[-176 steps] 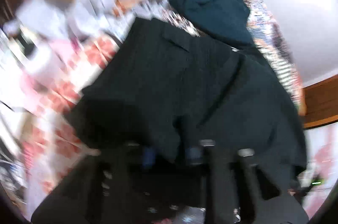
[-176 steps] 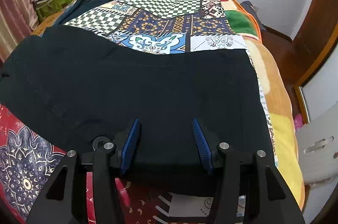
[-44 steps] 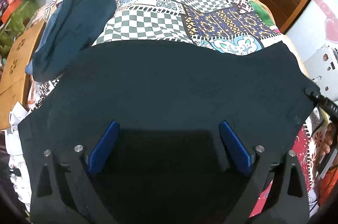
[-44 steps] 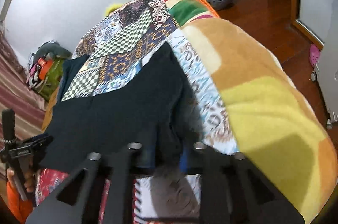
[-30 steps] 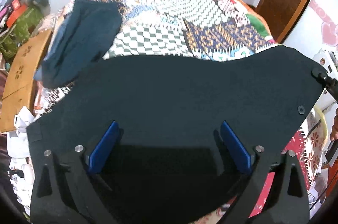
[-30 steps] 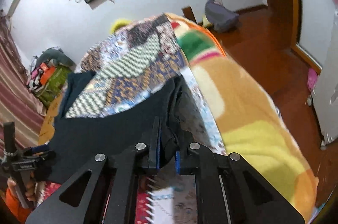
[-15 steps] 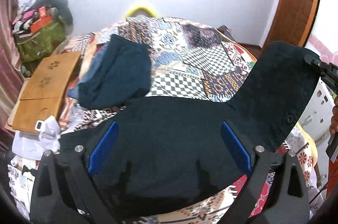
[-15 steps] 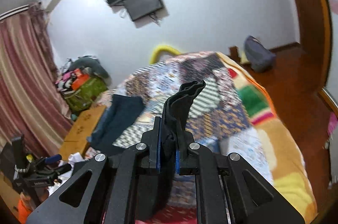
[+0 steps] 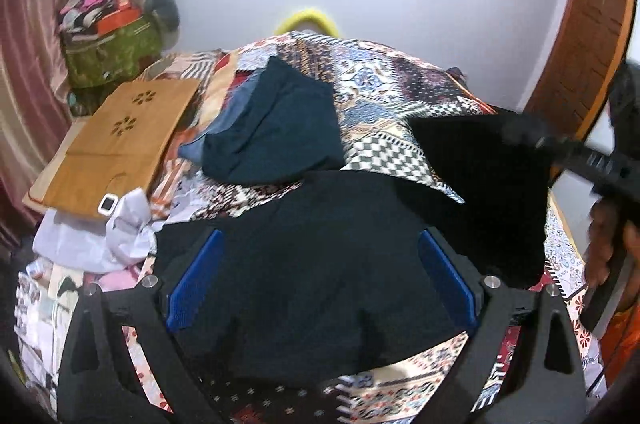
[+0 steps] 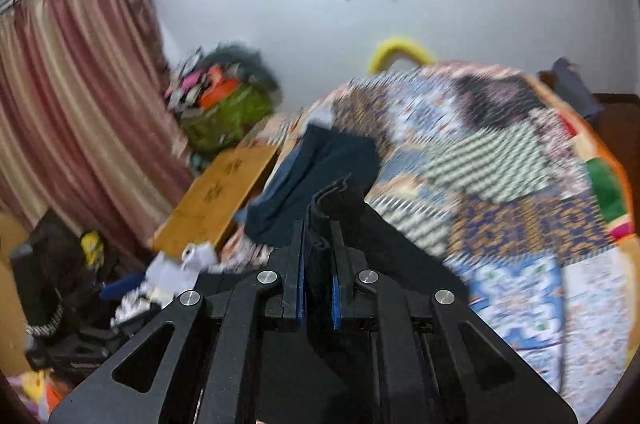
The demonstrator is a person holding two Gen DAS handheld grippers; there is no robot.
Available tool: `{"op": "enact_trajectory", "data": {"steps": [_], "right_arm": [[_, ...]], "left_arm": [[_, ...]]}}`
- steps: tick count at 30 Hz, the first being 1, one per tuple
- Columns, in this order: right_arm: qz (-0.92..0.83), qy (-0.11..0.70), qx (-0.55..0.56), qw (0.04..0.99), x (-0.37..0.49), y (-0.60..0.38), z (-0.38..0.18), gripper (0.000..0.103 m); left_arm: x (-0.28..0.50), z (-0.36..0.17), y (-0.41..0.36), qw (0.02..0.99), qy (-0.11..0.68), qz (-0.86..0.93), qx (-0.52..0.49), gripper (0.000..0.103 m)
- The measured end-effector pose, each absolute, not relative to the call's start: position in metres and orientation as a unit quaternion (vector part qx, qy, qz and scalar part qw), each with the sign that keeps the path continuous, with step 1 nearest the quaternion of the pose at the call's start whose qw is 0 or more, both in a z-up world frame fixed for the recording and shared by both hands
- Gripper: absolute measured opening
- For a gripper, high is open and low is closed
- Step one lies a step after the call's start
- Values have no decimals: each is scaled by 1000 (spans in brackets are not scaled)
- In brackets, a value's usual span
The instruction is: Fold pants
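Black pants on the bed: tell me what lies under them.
The black pants lie on the patchwork bedspread, which shows around their edges. Whatever lies beneath their middle is covered.

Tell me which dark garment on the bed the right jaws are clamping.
The black pants, nearest the camera; the right gripper pinches their lifted edge. The teal garment lies untouched farther up the bed.
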State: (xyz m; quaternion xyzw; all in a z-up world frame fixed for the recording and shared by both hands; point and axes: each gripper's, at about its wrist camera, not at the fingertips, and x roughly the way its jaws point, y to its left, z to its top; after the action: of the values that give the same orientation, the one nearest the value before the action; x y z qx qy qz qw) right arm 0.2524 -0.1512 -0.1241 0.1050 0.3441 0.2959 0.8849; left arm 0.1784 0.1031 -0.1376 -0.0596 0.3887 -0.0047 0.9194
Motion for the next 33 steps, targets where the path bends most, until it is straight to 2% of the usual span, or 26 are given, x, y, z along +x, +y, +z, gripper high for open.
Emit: {"op": "enact_trajectory", "data": {"steps": [9,14,20,22,33], "right_arm": [[353,445,7,823,231,-77,-197,9],[370,473,-27,799,217,-68,-212,14],[392,481,-26,784,207,-87,-201,27],[394,471,-27,789,205,-96,-192,34],[336,398,9,854,246,-167,-149,35]], "left_arm": [[165,-152,129,910,405,15,-81,98],[167,-155,125,907,412,10,-80,98],[177,-147,107,910,411,-4,-56,98],[183,-143,99,911,409,-11,-47,98],[240,-129,46,906,416,-67,-29,98]]}}
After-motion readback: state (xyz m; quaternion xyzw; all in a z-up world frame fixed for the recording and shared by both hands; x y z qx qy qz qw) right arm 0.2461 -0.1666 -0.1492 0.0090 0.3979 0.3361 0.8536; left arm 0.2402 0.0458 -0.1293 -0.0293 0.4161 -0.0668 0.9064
